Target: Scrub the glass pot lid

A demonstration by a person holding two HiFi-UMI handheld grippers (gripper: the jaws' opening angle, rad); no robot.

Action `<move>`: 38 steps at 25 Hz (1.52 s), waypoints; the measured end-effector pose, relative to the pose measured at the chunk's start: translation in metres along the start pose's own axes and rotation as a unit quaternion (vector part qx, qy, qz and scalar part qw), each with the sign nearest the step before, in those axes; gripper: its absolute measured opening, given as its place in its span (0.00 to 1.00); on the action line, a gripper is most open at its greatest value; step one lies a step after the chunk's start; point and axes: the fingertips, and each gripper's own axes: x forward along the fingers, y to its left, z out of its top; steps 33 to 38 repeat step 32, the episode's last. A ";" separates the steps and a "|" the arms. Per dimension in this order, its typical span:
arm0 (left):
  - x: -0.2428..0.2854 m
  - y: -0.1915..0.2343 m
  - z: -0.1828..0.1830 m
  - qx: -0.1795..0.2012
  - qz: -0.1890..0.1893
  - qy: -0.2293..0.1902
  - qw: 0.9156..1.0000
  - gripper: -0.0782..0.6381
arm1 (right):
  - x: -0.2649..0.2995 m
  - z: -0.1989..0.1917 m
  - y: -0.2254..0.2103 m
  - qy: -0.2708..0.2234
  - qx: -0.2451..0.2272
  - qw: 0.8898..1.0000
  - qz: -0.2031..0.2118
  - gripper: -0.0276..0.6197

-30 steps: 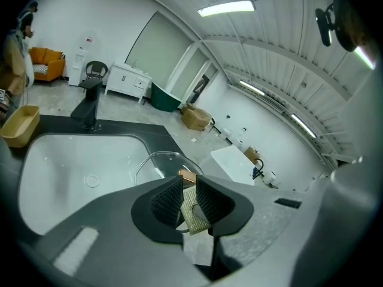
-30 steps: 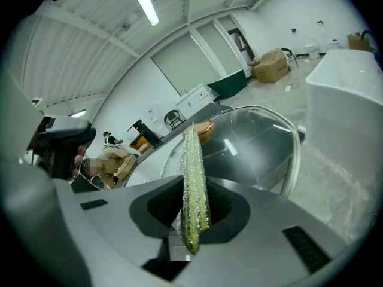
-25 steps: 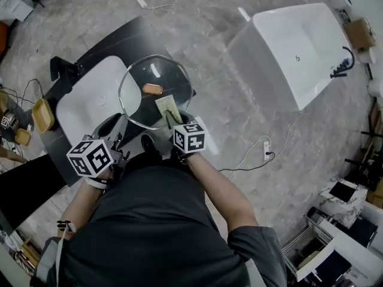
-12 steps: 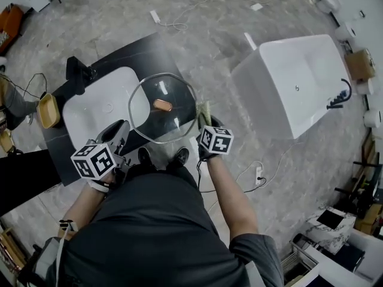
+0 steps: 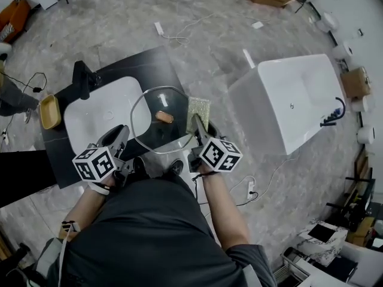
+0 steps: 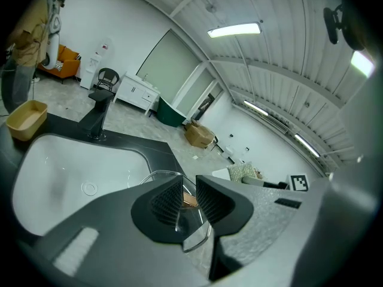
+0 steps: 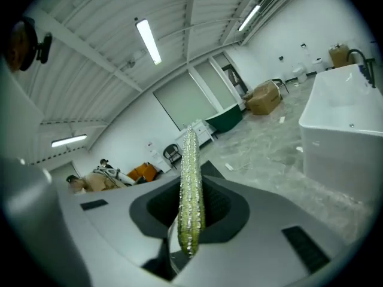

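The glass pot lid (image 5: 149,117) with a copper knob (image 5: 162,116) hangs over the right end of the white sink (image 5: 96,115). My left gripper (image 5: 122,131) is shut on its near left rim. In the left gripper view the jaws (image 6: 188,199) pinch the glass edge (image 6: 194,235), with the knob (image 6: 190,201) just behind. My right gripper (image 5: 196,122) is shut on a green scouring pad (image 5: 198,108), held at the lid's right rim. In the right gripper view the pad (image 7: 190,178) stands edge-on between the jaws (image 7: 190,211).
A black counter (image 5: 149,70) surrounds the sink, with a black faucet (image 5: 84,76) at its back and a yellow tub (image 5: 49,111) at the left. A white bathtub (image 5: 287,100) stands on the floor to the right. Cables (image 5: 263,181) lie on the floor.
The right gripper has carried the pad from the lid's near middle out to its right rim. The left gripper keeps its hold on the lid.
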 end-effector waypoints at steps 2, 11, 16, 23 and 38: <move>-0.001 0.000 0.001 -0.001 0.000 -0.002 1.000 0.21 | -0.007 0.018 0.025 -0.027 -0.007 0.999 0.027 0.13; 0.008 0.000 -0.002 -0.002 -0.009 0.006 1.000 0.21 | -0.033 0.062 0.086 -0.081 -0.077 0.990 0.087 0.13; 0.013 -0.001 -0.004 -0.003 -0.013 0.013 1.000 0.21 | -0.038 0.072 0.097 -0.096 -0.113 0.985 0.086 0.13; 0.013 -0.002 -0.006 -0.003 -0.011 0.017 1.000 0.21 | -0.041 0.073 0.096 -0.097 -0.114 0.985 0.084 0.13; 0.013 -0.005 -0.008 -0.001 -0.009 0.017 1.000 0.21 | -0.041 0.073 0.095 -0.096 -0.116 0.985 0.087 0.13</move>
